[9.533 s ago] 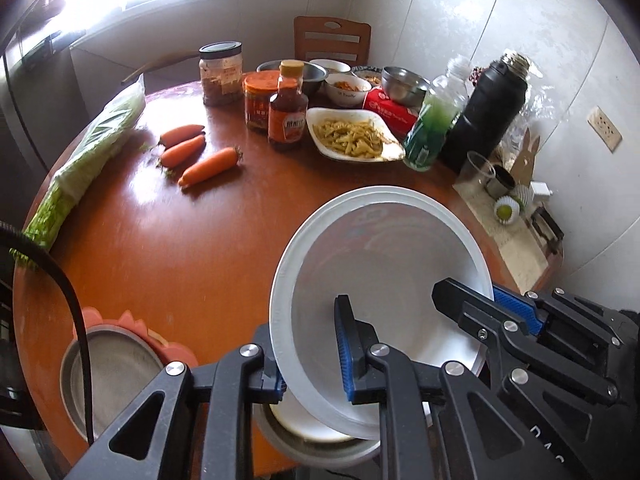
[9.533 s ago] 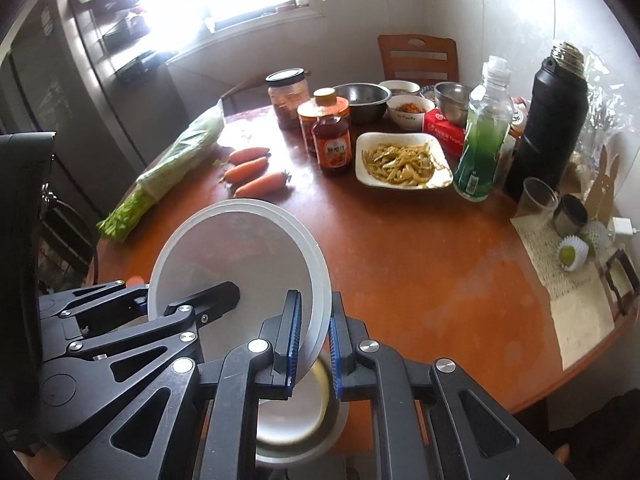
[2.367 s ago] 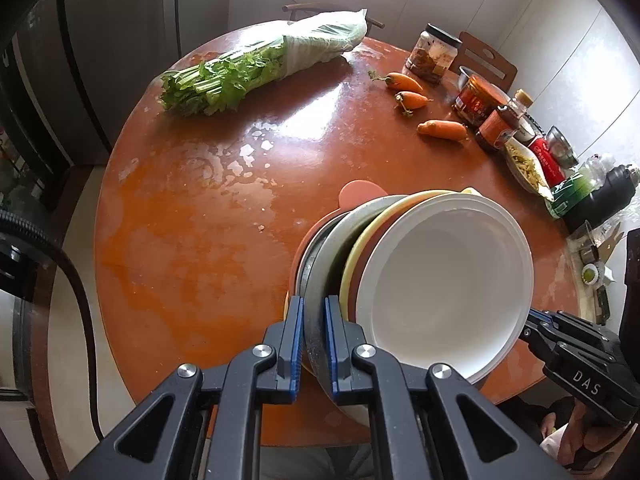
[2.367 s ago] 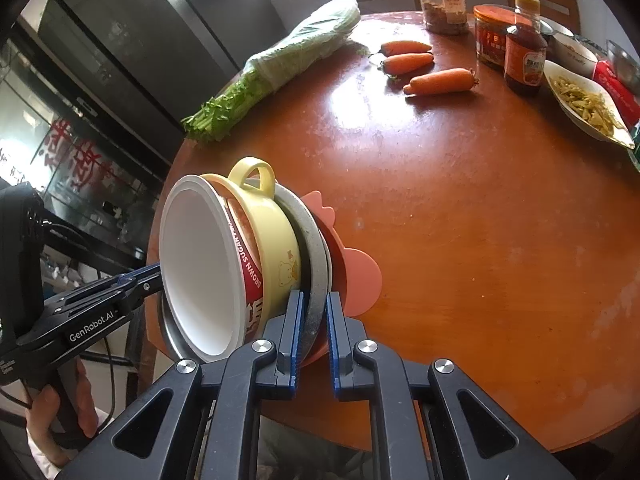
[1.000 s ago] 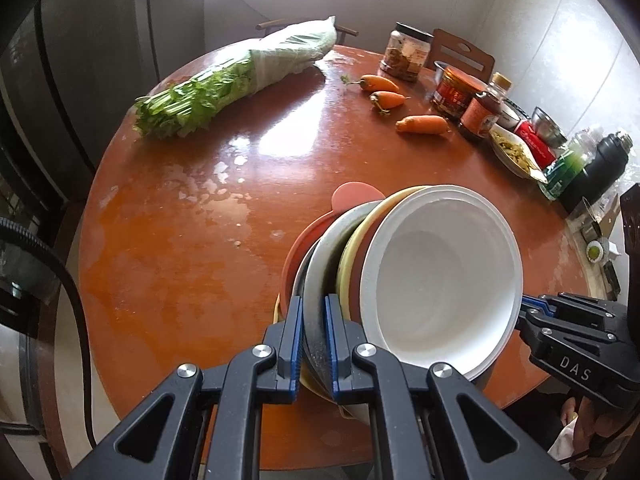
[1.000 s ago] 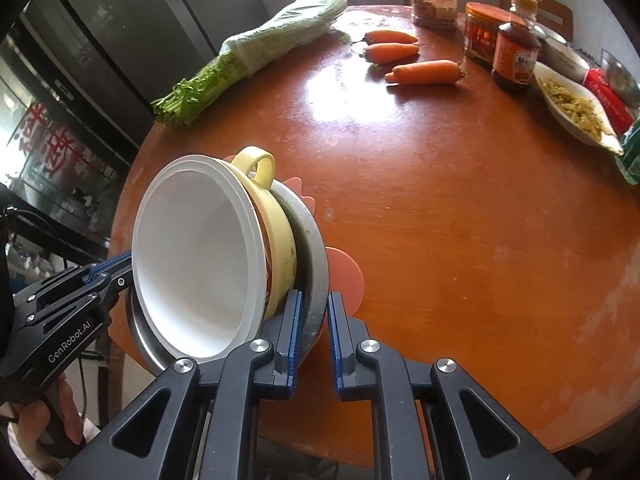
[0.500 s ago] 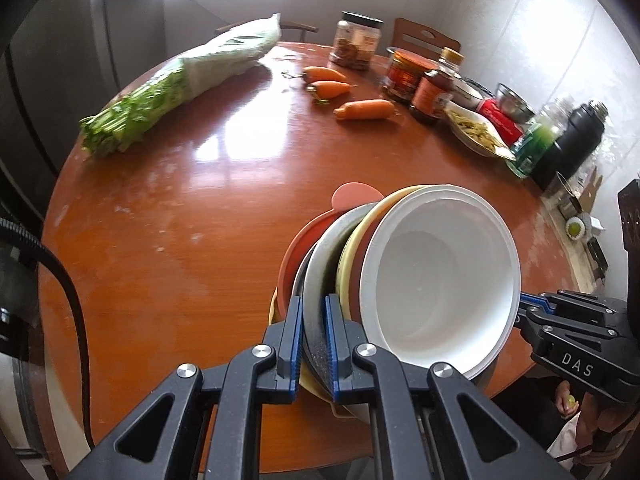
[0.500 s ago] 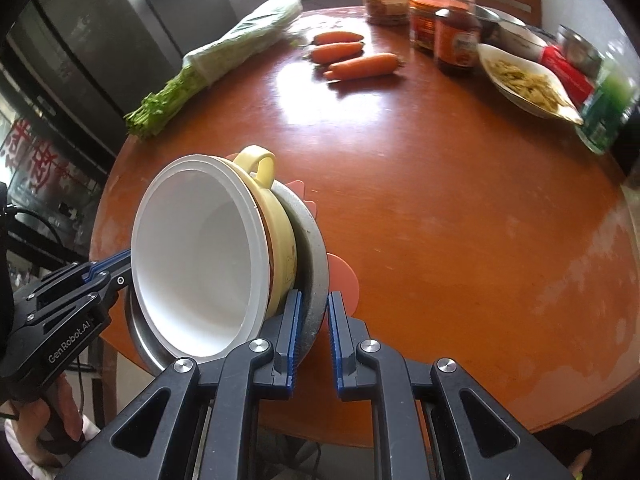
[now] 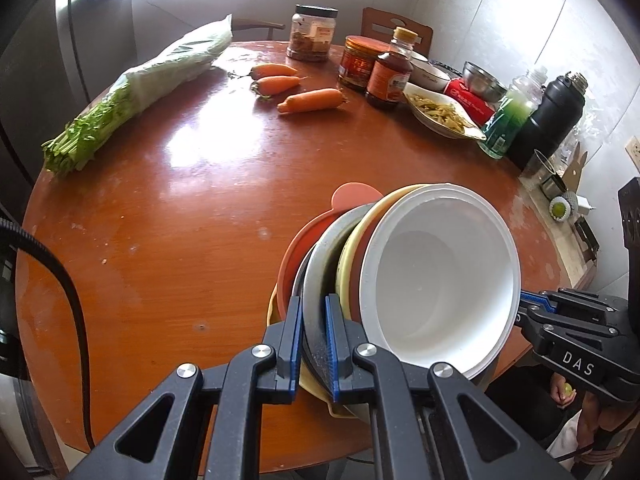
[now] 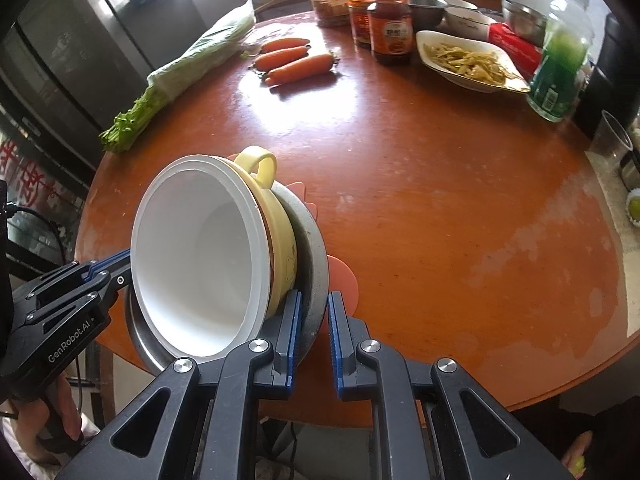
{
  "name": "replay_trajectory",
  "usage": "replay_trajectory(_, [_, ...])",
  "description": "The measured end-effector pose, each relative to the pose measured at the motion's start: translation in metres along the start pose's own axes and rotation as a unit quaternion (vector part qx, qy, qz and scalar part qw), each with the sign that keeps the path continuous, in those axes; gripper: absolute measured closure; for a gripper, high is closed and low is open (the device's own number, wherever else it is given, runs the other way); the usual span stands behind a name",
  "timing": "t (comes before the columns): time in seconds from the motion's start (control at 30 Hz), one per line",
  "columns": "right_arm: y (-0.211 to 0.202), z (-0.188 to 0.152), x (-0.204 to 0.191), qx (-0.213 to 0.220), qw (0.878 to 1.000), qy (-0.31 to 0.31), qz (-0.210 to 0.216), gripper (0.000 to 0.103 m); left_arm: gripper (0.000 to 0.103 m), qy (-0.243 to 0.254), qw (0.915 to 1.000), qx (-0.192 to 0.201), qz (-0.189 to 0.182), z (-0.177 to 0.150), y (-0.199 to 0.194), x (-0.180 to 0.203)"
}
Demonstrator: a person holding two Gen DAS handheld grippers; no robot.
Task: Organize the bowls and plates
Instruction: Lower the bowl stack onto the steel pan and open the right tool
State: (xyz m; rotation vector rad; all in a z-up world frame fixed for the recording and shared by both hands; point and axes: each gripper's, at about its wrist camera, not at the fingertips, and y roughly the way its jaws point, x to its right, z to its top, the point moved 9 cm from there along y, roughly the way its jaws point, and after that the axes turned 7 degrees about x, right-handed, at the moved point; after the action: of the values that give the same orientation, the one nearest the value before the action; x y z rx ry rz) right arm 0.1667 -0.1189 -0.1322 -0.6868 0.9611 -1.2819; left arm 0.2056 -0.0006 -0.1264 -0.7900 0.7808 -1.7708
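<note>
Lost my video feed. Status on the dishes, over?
Left claw and right claw both shut on the metal plate's rim. Nested stack, white bowl on top, tilted above the table. Nothing blocking.

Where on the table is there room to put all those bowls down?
The middle of the round orange-brown wooden table is bare, between the bagged green celery, the three orange carrots and the held stack of nested bowls. The far right side is crowded with jars, bottles and dishes.
</note>
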Motion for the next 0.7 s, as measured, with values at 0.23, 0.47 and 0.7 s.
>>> replay_trajectory(0.23, [-0.006, -0.003, 0.013, 0.003, 1.000, 0.006, -0.006, 0.089, 0.093, 0.005, 1.0000, 0.000, -0.007, -0.001, 0.003, 0.012])
replay_trajectory(0.47, [-0.009, -0.003, 0.020, 0.012, 1.000, 0.017, -0.006, 0.085, 0.091, -0.012, 0.9998, -0.002, -0.014, -0.002, 0.004, 0.010])
replay_trajectory(0.7, [-0.010, -0.004, 0.028, 0.022, 0.999, 0.035, -0.010, 0.071, 0.063, -0.017, 0.9995, 0.009, 0.025, -0.002, 0.004, -0.002])
